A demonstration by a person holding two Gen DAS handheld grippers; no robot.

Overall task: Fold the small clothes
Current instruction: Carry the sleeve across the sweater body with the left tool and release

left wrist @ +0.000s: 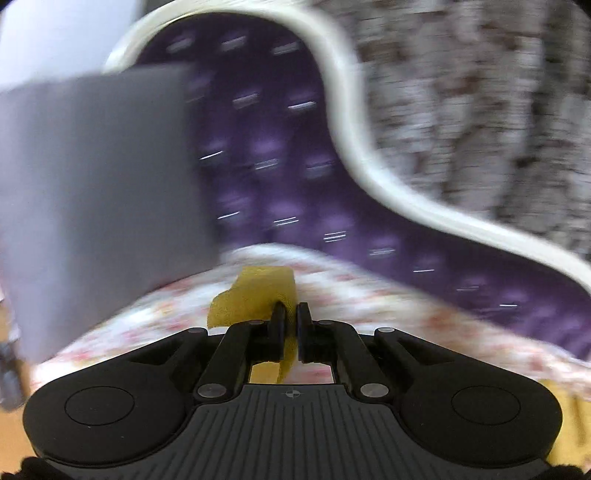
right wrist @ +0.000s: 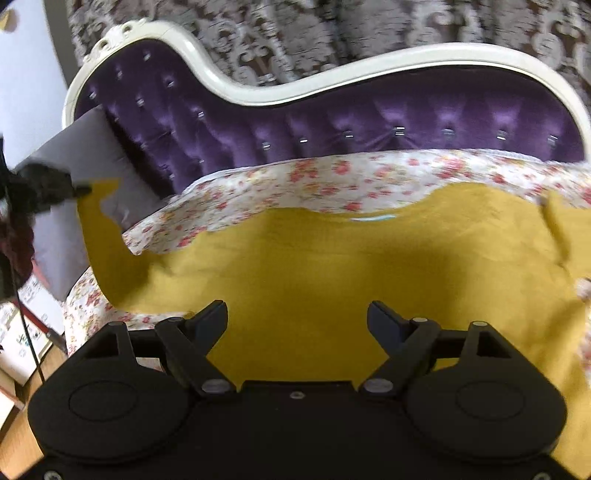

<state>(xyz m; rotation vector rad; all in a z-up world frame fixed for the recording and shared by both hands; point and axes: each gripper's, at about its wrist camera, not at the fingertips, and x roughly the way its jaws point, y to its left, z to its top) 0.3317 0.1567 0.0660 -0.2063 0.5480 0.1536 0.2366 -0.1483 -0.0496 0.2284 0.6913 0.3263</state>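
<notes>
A mustard-yellow garment (right wrist: 332,266) lies spread on a floral sheet (right wrist: 332,173) over the sofa seat. My left gripper (left wrist: 291,314) is shut on an edge of the yellow garment (left wrist: 258,295) and holds it lifted; in the right wrist view it appears at the far left (right wrist: 77,192), pulling a corner of the cloth up. My right gripper (right wrist: 297,314) is open, empty, and hovers just above the middle of the garment.
A purple tufted sofa back (right wrist: 332,125) with a white curved frame (right wrist: 258,92) stands behind the seat. A grey cushion (right wrist: 88,166) leans at the left end. A patterned curtain (right wrist: 369,33) hangs behind. Wooden floor and boxes (right wrist: 22,350) are at the lower left.
</notes>
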